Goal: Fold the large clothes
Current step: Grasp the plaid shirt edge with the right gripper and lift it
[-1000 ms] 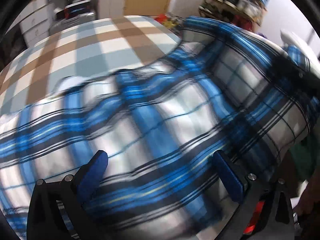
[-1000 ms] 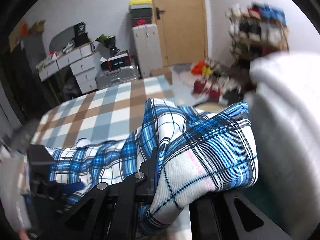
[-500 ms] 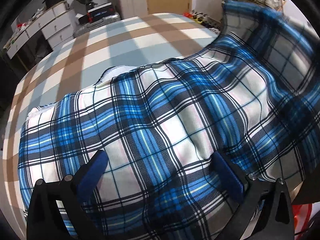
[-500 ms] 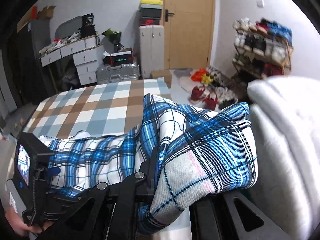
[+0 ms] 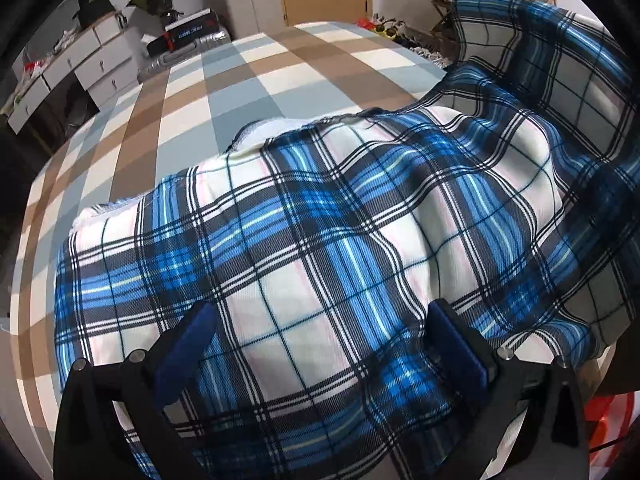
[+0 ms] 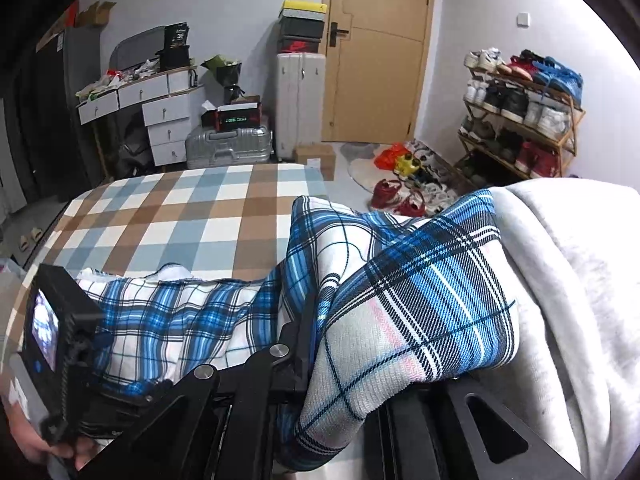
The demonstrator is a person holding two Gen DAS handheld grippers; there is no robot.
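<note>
A large blue, white and black plaid garment (image 5: 320,220) lies spread over the checked bed cover (image 5: 248,76). My left gripper (image 5: 322,336) hangs just above its near part, open, its blue pads (image 5: 188,340) wide apart and not pressing the cloth. In the right wrist view my right gripper (image 6: 320,316) is shut on a bunched fold of the plaid garment (image 6: 420,292), which it holds raised at the bed's right side. The fabric hides its fingertips. The left tool's black housing (image 6: 48,332), held by a hand, shows at the lower left.
A grey-white blanket (image 6: 568,280) lies bunched to the right of the raised fold. Beyond the bed stand a shoe rack (image 6: 524,112), a silver suitcase (image 6: 228,148), white drawers (image 6: 160,112) and a wooden door (image 6: 380,48). Shoes litter the floor.
The left gripper has tipped downward and the plaid cloth beneath it has settled flatter on the bed. The right gripper keeps its hold on the raised fold and has hardly moved.
</note>
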